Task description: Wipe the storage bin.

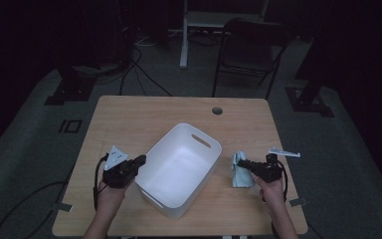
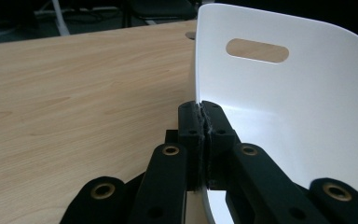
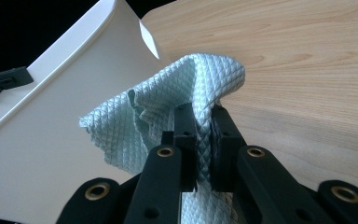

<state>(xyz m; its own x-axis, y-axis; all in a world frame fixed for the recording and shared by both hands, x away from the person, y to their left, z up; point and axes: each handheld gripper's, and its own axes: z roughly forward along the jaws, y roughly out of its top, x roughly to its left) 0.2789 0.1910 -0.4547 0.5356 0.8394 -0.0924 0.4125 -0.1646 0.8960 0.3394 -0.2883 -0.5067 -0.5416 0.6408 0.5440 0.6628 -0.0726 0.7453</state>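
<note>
- Two grips are set: your left gripper (image 2: 204,109) pinches the white bin (image 2: 307,107) wall.
- Your right gripper (image 3: 204,112) clamps the blue cloth (image 3: 168,107), just beside the bin; dropping it inside remains.

dark room, folding chair (image 1: 251,50), grey floor (image 1: 35,134)

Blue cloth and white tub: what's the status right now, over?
Left claw shut on white tub wall. Right claw shut on blue cloth, beside the tub, not inside yet. Nothing between cloth and tub.
</note>
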